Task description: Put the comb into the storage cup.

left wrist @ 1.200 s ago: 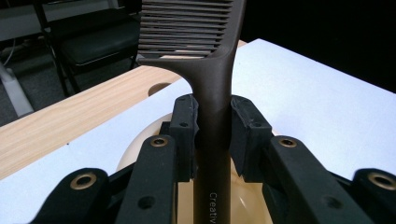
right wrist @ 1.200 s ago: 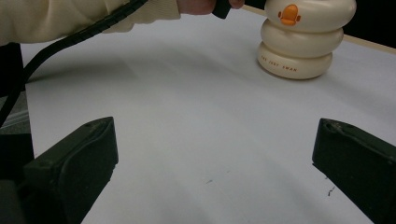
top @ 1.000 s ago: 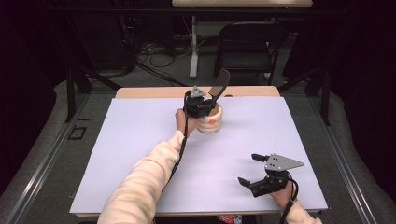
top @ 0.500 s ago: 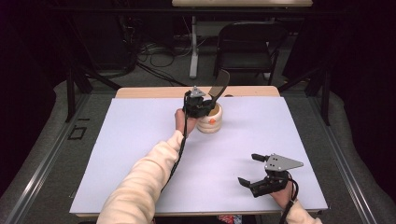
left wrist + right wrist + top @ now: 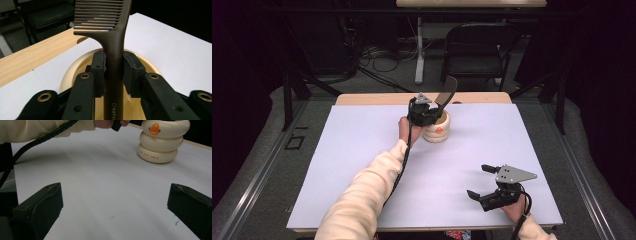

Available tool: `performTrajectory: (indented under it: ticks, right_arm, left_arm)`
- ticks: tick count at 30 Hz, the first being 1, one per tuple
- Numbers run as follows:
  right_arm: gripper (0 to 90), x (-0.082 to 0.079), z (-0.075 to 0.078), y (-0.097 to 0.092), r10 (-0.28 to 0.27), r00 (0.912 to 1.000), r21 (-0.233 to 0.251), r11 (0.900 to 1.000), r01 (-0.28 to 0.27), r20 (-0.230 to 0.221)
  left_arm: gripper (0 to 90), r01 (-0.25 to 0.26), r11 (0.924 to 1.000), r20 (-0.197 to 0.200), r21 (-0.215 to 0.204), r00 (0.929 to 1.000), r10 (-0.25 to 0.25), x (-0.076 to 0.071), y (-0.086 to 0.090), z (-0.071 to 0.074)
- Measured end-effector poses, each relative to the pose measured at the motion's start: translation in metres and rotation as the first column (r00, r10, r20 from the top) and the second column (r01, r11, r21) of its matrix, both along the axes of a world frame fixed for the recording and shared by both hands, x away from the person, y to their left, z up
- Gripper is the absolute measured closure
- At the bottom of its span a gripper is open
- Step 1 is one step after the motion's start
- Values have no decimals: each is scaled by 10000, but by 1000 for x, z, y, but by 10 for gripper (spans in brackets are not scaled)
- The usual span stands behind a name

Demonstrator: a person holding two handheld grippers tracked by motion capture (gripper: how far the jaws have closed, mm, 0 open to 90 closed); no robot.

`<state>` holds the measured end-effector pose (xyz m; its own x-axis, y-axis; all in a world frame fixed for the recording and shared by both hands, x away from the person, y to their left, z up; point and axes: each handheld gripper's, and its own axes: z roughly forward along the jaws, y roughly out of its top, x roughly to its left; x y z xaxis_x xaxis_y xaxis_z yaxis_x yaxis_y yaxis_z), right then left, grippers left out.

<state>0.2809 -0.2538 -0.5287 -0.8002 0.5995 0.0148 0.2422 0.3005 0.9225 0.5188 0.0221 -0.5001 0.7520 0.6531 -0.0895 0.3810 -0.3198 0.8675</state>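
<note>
I have the left gripper (image 5: pixel 428 111) clamped on the handle of a dark comb (image 5: pixel 113 50), teeth up, right over the mouth of the cream ribbed cup (image 5: pixel 436 128) at the far middle of the white table (image 5: pixel 362 150); the comb's lower end sits inside the cup; my right gripper (image 5: pixel 478 181) rests at the near right, jaws wide, holding nothing, well apart from the cup.

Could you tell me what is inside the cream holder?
The dark comb stands in the cream holder, handle down, clamped by the left claw. Its lower end and the holder's bottom are covered.
</note>
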Motion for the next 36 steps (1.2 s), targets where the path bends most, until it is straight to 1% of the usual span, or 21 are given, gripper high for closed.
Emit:
performTrajectory:
  ticks: [5, 11, 13, 14, 17, 19, 21, 24, 27, 29, 32, 33, 35, 36]
  right_arm:
    - [0, 0, 0, 0, -16, 10000, 5, 10000, 16, -1]
    - [0, 0, 0, 0, -20, 10000, -3, 10000, 20, 10]
    - [0, 0, 0, 0, -20, 10000, 9, 10000, 20, 4]
    - [0, 0, 0, 0, -30, 10000, 7, 10000, 30, 18]
    - [0, 0, 0, -1, -36, 10000, -2, 10000, 36, 13]
    - [0, 0, 0, -1, -34, 10000, -3, 10000, 34, 12]
    - [0, 0, 0, 0, -34, 10000, 13, 10000, 34, 15]
    - [0, 0, 0, 0, -25, 10000, 3, 10000, 25, 19]
    - [0, 0, 0, 0, -20, 10000, -8, 10000, 20, 0]
    - [0, 0, 0, 0, -25, 10000, -8, 10000, 25, 0]
    - [0, 0, 0, 0, -40, 10000, -16, 10000, 40, -9]
    - [0, 0, 0, 0, -33, 10000, -20, 10000, 33, -6]
    - [0, 0, 0, -1, -42, 10000, -19, 10000, 42, -9]
    - [0, 1, 0, -1, -41, 10000, -18, 10000, 41, -10]
  left_arm:
    - [724, -23, 10000, -24, 57, 10000, 23, 0, -1, -1]
    - [720, 23, 9997, -24, 227, 10000, -23, 0, -3, -1]
    - [716, 15, 9997, -86, 256, 10000, -13, 0, -2, -1]
    - [707, 33, 9999, -184, 155, 9998, -30, -1, -2, -1]
    - [607, 51, 10000, -339, 23, 9994, -50, -2, 0, 1]
    - [557, -33, 10000, -290, -52, 9996, 32, -3, 4, 4]
    - [509, -155, 9995, -293, -261, 9995, 148, -3, 7, 6]
    - [453, -168, 9991, -318, -381, 9994, 156, -4, 13, 11]
    - [397, -170, 9993, -387, -344, 9991, 157, -4, 17, 15]
    - [371, -102, 9996, -407, -251, 9991, 92, -5, 20, 17]
    - [307, -7, 9999, -389, -120, 9992, 3, -7, 22, 21]
    - [287, 57, 9999, -437, -87, 9990, -60, -7, 23, 22]
    - [249, 122, 9999, -416, 104, 9991, -118, -8, 23, 25]
    - [235, 176, 9998, -473, 105, 9987, -171, -9, 23, 26]
